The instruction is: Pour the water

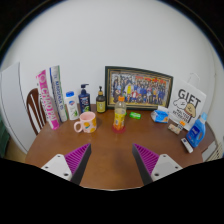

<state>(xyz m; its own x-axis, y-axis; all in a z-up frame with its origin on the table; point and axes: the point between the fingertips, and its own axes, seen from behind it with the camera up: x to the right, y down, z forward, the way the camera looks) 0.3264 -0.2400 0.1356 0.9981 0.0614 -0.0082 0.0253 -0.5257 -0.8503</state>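
Observation:
A clear bottle with an orange label (pixel 119 115) stands upright near the middle of the brown round table (pixel 110 145). To its left sits a pink mug (pixel 86 122) with its handle toward the left. My gripper (pixel 112 162) hangs above the table's near part, well short of both. Its two fingers with magenta pads (pixel 72 160) are spread wide and open, with only bare wood between them.
Along the wall stand books (pixel 48 95), a white bottle (pixel 72 103), a dark pump bottle (pixel 85 98), a small dark bottle (pixel 100 101) and a framed photo (pixel 138 88). At the right are a blue cup (pixel 160 116), a "GIFT" box (pixel 187 108) and a blue bottle (pixel 197 130). A chair (pixel 33 108) stands left.

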